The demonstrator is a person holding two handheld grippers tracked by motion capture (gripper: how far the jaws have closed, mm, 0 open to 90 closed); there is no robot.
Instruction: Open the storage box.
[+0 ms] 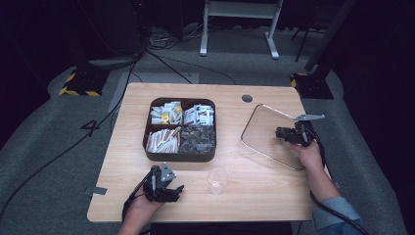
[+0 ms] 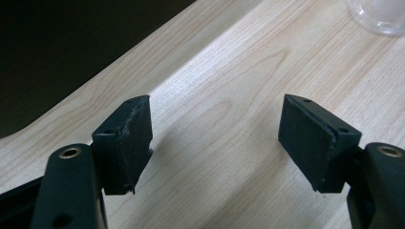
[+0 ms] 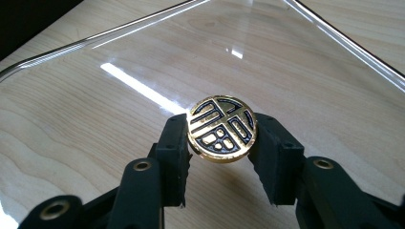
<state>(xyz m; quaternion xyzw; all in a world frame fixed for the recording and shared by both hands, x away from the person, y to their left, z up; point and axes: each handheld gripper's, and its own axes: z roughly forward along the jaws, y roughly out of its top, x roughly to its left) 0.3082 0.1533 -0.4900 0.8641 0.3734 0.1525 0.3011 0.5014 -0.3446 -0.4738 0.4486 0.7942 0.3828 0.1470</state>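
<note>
A round gold knob (image 3: 222,129) with a black pattern sits between the pads of my right gripper (image 3: 222,143), which is shut on it. The knob belongs to a clear glass lid (image 3: 143,62) lying flat on the wooden table. From above, the right gripper (image 1: 283,132) rests over the glass lid (image 1: 264,122) at the table's right side. My left gripper (image 2: 217,138) stands open above bare wood, nothing between its jaws. In the high view the left gripper (image 1: 175,190) hovers near the front edge, left of a small clear cup (image 1: 218,179).
A dark tray (image 1: 147,145) with four compartments of packets and pods sits at the table's middle back. The clear cup's rim (image 2: 377,16) appears at the top right of the left gripper view. A cable hole (image 1: 247,98) lies behind the lid.
</note>
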